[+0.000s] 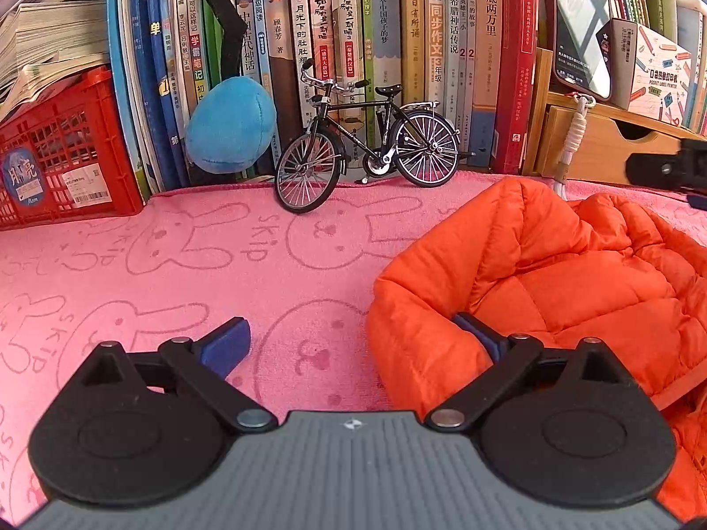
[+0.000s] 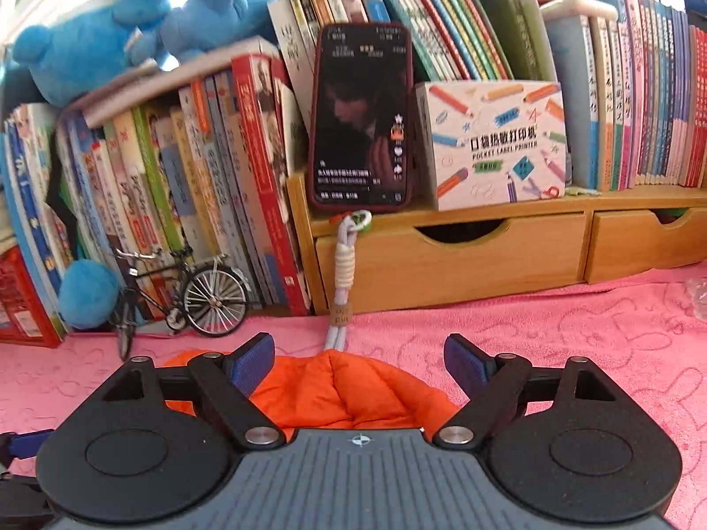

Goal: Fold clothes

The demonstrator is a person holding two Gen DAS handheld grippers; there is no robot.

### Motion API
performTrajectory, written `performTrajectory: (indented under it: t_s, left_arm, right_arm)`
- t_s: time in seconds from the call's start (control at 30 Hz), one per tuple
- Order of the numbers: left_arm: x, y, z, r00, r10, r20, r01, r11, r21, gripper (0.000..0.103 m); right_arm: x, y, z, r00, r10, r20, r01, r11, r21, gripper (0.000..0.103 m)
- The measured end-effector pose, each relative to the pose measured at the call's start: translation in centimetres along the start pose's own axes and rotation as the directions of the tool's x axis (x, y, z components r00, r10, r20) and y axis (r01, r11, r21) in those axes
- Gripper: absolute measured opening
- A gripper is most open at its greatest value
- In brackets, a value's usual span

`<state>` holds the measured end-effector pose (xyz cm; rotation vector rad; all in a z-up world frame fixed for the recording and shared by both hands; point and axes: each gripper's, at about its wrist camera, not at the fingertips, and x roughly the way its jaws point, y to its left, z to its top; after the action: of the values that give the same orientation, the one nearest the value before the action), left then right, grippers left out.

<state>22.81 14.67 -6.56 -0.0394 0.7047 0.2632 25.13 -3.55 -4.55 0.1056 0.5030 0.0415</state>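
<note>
Both grippers wide (orange jacket (image 1: 552,274) between).

Crumpled orange puffer jacket (image 1: 574,274) on towel

Left gripper (image 1: 353,344) jaws wide apart over pink bunny-print towel (image 1: 176,274). Right blue pad (image 1: 479,335) touches puffy orange quilted jacket (image 1: 552,282), left pad on bare towel. Behind: black miniature model bicycle (image 1: 366,145), blue plush ball (image 1: 229,126), red plastic crate (image 1: 66,154), upright books (image 1: 397,44).

Black tongs (image 2: 358,364) — blue pads (image 2: 252,364)
</note>
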Motion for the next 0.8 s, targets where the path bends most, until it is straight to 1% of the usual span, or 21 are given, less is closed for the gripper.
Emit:
performTrajectory:
  t_s: [0.03,0.07,0.1,0.17,0.33,0.4,0.5,0.57,0.7,0.8]
  left_arm:
    - [0.0,0.0,0.0,1.000,0.002,0.001,-0.002,1.000,0.001,0.100]
    - [0.0,-0.1,0.0,1.000,0.003,0.001,-0.003,1.000,0.003,0.100]
    - [0.0,-0.1,0.0,1.000,0.005,0.002,-0.005,1.000,0.004,0.100]
    - [-0.1,-0.2,0.0,1.000,0.007,0.002,-0.007,1.000,0.006,0.100]
    - [-0.2,-0.4,0.0,1.000,0.013,0.004,-0.013,1.000,0.011,0.100]
    - [-0.2,-0.4,0.0,1.000,0.014,0.005,-0.014,1.000,0.012,0.100]
    - [-0.2,-0.4,0.0,1.000,0.019,0.009,-0.019,0.999,0.025,0.100]
    - [-0.2,-0.6,0.0,1.000,0.025,0.013,-0.025,0.999,0.030,0.100]
    - [-0.6,-0.6,0.0,0.999,0.027,0.022,-0.028,0.999,0.046,0.100]
    - [-2.1,-0.2,0.9,0.998,0.027,0.055,-0.028,0.999,0.030,0.094]
  right_arm:
    - [-0.7,0.1,0.0,1.000,0.002,0.010,-0.001,0.999,-0.032,0.072]
    - [-1.5,0.2,0.1,1.000,0.004,0.020,-0.002,0.998,-0.063,0.059]
    - [-1.8,0.4,0.0,1.000,0.006,0.014,-0.005,0.996,-0.093,0.053]
    - [-1.5,0.8,-0.3,1.000,0.013,-0.024,-0.016,0.991,-0.136,0.048]
    - [0.0,1.9,-0.7,0.998,0.008,-0.067,-0.016,0.992,-0.129,0.047]
    - [0.9,2.0,-1.2,0.995,-0.027,-0.096,0.014,0.992,-0.128,0.047]
    - [2.1,1.1,-2.6,0.988,-0.048,-0.147,0.033,0.995,-0.099,0.047]
    - [2.4,0.8,-3.0,0.987,-0.042,-0.155,0.029,0.996,-0.085,0.048]
    - [2.6,1.4,-3.2,0.985,-0.061,-0.163,0.042,0.992,-0.120,0.050]
    - [2.6,1.6,-3.2,0.984,-0.064,-0.164,0.044,0.991,-0.126,0.050]
